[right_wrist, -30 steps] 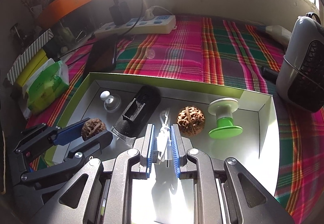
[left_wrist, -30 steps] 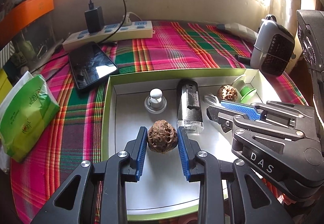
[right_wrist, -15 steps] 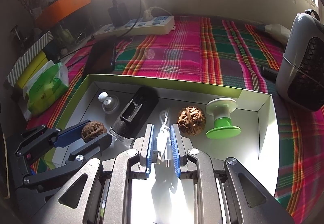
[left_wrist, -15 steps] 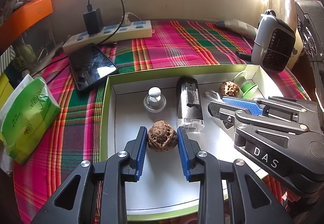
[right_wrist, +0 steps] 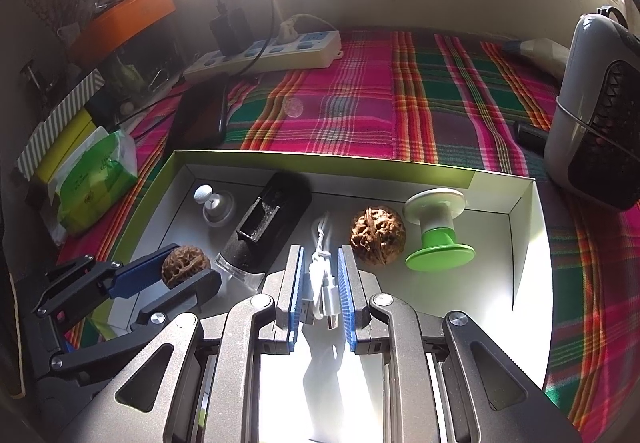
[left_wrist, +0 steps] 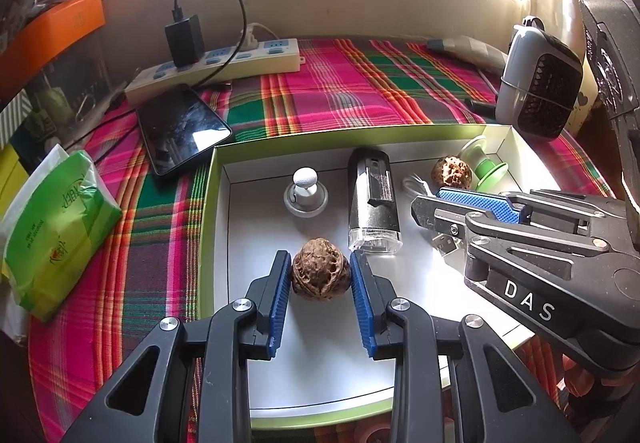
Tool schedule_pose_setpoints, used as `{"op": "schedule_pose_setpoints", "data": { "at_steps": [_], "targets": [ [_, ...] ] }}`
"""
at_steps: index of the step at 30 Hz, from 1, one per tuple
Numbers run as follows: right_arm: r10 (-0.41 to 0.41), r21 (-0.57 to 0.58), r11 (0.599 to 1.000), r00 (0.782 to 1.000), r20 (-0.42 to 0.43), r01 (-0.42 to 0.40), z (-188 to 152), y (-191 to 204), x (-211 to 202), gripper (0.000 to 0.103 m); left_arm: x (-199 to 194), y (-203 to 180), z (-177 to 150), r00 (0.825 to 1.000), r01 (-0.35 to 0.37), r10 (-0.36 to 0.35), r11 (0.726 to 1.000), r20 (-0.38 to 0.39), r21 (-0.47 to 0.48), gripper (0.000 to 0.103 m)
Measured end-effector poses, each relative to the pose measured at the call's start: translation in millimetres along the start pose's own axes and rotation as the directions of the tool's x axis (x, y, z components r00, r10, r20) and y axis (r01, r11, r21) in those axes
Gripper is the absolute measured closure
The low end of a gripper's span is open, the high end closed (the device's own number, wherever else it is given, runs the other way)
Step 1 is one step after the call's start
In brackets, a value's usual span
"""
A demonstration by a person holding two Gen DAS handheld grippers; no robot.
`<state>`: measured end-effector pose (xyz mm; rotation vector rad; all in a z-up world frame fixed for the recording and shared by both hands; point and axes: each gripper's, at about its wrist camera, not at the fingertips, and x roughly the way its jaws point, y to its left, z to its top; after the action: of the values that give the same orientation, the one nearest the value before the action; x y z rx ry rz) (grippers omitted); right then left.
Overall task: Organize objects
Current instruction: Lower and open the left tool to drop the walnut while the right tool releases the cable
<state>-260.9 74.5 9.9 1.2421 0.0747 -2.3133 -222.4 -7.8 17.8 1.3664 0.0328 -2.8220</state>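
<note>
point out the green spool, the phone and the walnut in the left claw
green spool point(right_wrist: 439, 239), right wrist view, green stem
phone point(left_wrist: 182, 127), left wrist view, screen
walnut point(left_wrist: 319, 273), left wrist view, shell middle

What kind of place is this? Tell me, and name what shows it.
Probably a lived-in room at home, at a table under a window: a plaid tablecloth, a power strip with a charger plugged in, a phone and a tissue pack.

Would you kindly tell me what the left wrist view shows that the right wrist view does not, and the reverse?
Only the left wrist view shows the phone's glossy screen face-on and the cable's USB plug poking out beneath the right gripper.

Only the right wrist view shows the white cable pinched between the right gripper's fingers, and the striped box.

Both show the green-rimmed box, two walnuts, the black device and the green spool.
</note>
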Motion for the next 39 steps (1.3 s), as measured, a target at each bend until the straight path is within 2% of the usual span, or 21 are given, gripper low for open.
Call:
{"op": "schedule_pose_setpoints", "data": {
  "at_steps": [34, 37, 39],
  "targets": [
    [-0.034, -0.003, 0.999, 0.999, 0.029, 0.034, -13.3, 1.8, -23.6, 0.085, -30.1, 23.0, -9.8, 0.999, -0.009, 0.01, 0.999, 0.04, -0.031, 0.075],
    [-0.037, -0.014, 0.999, 0.998, 0.043, 0.038, -16.3, 2.7, -30.1, 0.081, -35.4, 28.9, -12.2, 0.999, -0.015, 0.017, 0.999, 0.047, -0.036, 0.075],
    [-0.043, -0.024, 0.999, 0.998, 0.051, 0.044, -17.9, 3.6, -34.3, 0.075, -38.1, 32.9, -13.9, 0.999, -0.019, 0.021, 0.999, 0.049, -0.043, 0.075]
  ]
}}
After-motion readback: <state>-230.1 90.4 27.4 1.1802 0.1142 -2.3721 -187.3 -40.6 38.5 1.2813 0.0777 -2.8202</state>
